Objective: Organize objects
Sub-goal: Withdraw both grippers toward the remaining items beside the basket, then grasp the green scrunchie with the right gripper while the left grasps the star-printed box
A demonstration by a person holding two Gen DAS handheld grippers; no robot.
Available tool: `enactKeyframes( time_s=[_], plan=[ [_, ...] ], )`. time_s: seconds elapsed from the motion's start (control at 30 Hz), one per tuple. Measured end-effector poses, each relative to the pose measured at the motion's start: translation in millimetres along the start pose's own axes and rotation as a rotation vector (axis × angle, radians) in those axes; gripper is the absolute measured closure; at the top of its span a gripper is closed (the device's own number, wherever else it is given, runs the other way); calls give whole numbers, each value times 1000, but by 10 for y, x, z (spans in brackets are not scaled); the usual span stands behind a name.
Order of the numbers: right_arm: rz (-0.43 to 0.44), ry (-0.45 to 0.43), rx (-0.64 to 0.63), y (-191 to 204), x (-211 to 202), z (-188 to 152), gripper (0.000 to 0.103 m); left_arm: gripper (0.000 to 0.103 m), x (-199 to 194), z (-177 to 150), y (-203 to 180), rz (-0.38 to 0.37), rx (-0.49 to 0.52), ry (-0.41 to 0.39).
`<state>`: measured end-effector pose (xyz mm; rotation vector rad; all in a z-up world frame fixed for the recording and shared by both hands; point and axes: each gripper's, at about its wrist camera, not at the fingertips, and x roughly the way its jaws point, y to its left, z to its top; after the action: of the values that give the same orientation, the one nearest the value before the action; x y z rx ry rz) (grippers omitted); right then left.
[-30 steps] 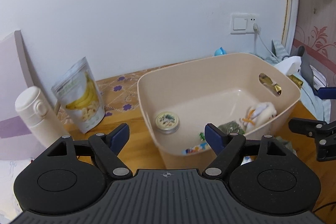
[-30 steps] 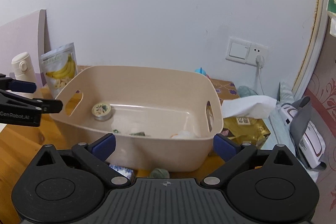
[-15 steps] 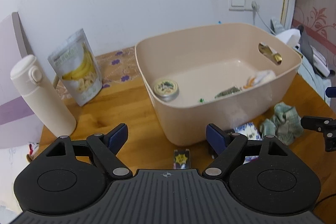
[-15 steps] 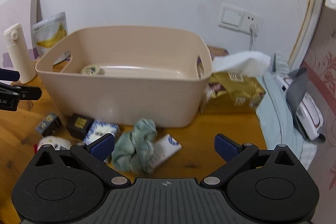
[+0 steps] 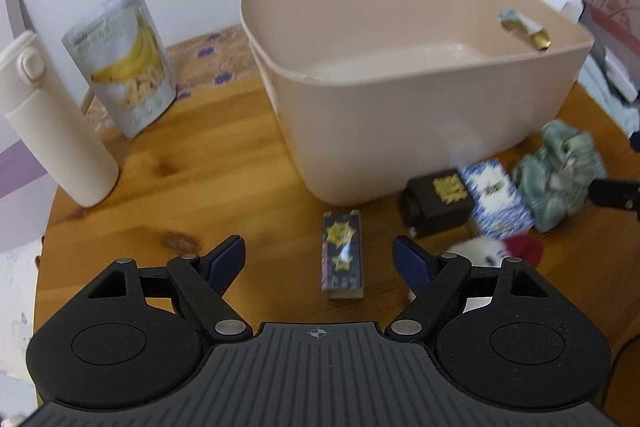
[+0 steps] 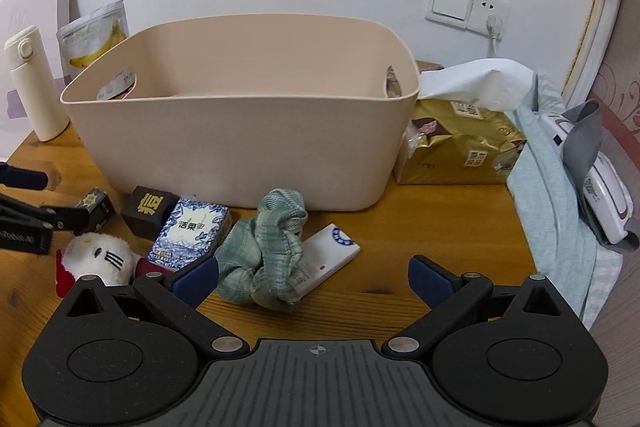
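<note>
Left claw [image 5: 319,254]: jaws apart, empty, above the wooden worktop [image 5: 200,187]. Small dark box [image 5: 342,253] lies flat between the fingertips' line, slightly farther out. Beige bin [image 5: 400,131] is far-centre; black box [image 5: 438,197], blue-white box [image 5: 498,195] and green cloth [image 5: 560,173] sit at its near right corner. White bottle [image 5: 48,123] and banana snack bag [image 5: 124,59] stand far left.

Right claw [image 6: 313,277]: jaws apart, empty. Green cloth [image 6: 272,247] is bunched just beyond it, overlapping a white packet [image 6: 332,251]. Left of that: blue-white box [image 6: 192,231], black box [image 6: 150,209], white plush [image 6: 98,259]. Bin [image 6: 240,143] is behind them; gold tissue pack [image 6: 460,147] is right of it. Left claw [image 6: 52,217] shows at the left edge.
</note>
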<state>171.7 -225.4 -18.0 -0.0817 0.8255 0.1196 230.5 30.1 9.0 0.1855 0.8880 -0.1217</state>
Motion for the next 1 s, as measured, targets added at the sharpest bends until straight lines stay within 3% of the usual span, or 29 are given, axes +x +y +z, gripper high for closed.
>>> enactKeyframes(
  time_s=[0.13,0.27,0.43,0.6,0.73,0.8,1.0],
  plan=[
    [25,9,7,36,48,8,6,22,107,-45,4,-2,-2,26],
    [36,12,9,61,95,20,16,34,189,-57,15,-7,-5,46],
    [45,2,27,60,112,23,29,37,231,-58,23,-17,-23,50],
    [56,1,44,42,118,20,50,51,251,-50,14,-39,-51,54],
    [64,7,36,63,105,-1,66,79,241,-43,-4,-65,-65,50],
    [65,10,30,73,97,-18,82,79,241,-39,-21,-58,-57,48],
    [72,0,26,70,33,-39,89,79,179,-82,-6,-59,-53,36]
  ],
)
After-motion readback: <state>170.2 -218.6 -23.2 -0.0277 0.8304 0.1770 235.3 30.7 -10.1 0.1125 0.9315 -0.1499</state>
